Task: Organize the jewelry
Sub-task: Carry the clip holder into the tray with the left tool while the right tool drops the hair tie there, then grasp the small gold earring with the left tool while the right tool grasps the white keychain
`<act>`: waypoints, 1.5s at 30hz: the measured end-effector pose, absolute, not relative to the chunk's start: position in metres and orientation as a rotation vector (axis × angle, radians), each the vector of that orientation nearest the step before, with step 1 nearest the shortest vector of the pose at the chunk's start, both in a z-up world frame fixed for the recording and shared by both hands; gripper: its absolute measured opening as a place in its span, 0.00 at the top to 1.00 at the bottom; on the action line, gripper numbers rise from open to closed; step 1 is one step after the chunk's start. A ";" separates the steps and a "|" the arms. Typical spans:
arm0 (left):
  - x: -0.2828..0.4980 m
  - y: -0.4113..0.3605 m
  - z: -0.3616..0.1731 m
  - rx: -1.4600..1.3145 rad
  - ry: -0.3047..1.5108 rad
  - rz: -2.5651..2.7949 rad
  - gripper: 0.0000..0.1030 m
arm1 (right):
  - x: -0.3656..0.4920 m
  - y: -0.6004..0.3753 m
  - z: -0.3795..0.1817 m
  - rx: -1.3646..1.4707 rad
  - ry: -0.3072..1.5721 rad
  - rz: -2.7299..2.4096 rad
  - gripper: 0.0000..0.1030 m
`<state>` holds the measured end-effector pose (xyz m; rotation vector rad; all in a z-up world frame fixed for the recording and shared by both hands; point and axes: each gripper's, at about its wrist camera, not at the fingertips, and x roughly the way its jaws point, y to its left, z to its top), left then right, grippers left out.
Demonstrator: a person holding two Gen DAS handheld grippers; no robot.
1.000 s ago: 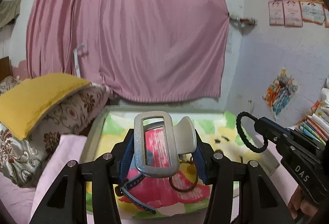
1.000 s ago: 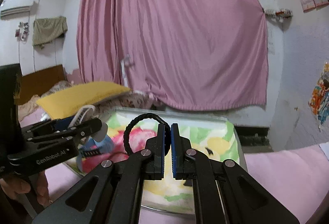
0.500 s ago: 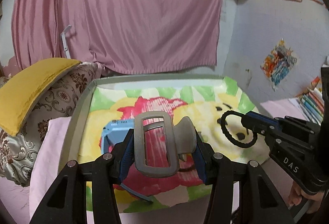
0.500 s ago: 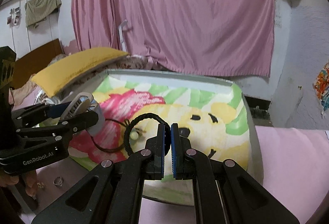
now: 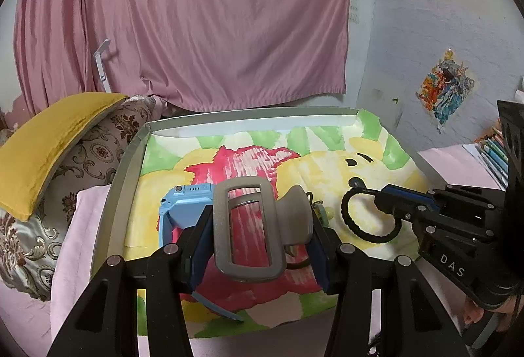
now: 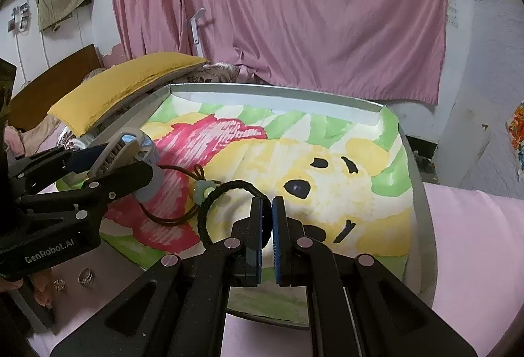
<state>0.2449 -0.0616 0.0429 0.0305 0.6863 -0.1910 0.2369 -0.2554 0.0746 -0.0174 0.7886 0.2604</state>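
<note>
Both grippers have dropped toward the tray [image 5: 131,160]. Left gripper [image 5: 258,235] fingers pinch the hair clip [image 5: 249,232] above the tray's picture; right gripper [image 6: 267,226] fingers, pressed together, pinch the braided band [image 6: 222,206]. Release should follow.

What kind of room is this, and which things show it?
Most likely a bedroom at home: a yellow pillow lies on a patterned cushion, a pink curtain hangs behind, and a wooden headboard stands nearby.

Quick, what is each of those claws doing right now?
Left gripper: shut on grey hair claw clip.
Right gripper: shut on black braided bracelet.
</note>
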 end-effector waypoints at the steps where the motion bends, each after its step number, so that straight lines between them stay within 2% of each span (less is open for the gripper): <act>1: 0.245 -0.062 0.043 0.034 0.687 -0.190 0.53 | 0.238 -0.256 0.074 -0.015 0.794 0.263 0.95; 22: 0.246 -0.063 0.039 0.044 0.700 -0.188 0.50 | 0.243 -0.256 0.067 0.003 0.829 0.283 0.93; 24: 0.246 -0.062 0.038 0.032 0.707 -0.192 0.50 | 0.242 -0.257 0.066 0.006 0.827 0.283 0.89; 26: 0.247 -0.060 0.037 0.010 0.712 -0.197 0.49 | 0.240 -0.258 0.068 0.012 0.815 0.281 0.77; 27: 0.247 -0.059 0.038 0.001 0.712 -0.199 0.48 | 0.239 -0.259 0.069 0.017 0.806 0.276 0.74; 31: 0.241 -0.052 0.044 -0.041 0.677 -0.193 0.36 | 0.230 -0.264 0.079 0.040 0.751 0.259 0.68; 34: 0.232 -0.045 0.053 -0.071 0.639 -0.188 0.30 | 0.218 -0.268 0.090 0.064 0.689 0.241 0.51; 39: 0.210 -0.034 0.066 -0.105 0.564 -0.184 0.19 | 0.194 -0.276 0.109 0.098 0.583 0.245 0.31; 41: 0.200 -0.028 0.069 -0.114 0.537 -0.179 0.08 | 0.181 -0.276 0.117 0.101 0.535 0.247 0.16; 43: 0.186 -0.022 0.073 -0.127 0.494 -0.168 0.04 | 0.168 -0.277 0.122 0.100 0.492 0.244 0.08; 45: 0.175 -0.017 0.075 -0.133 0.462 -0.167 0.02 | 0.159 -0.279 0.127 0.100 0.463 0.254 0.06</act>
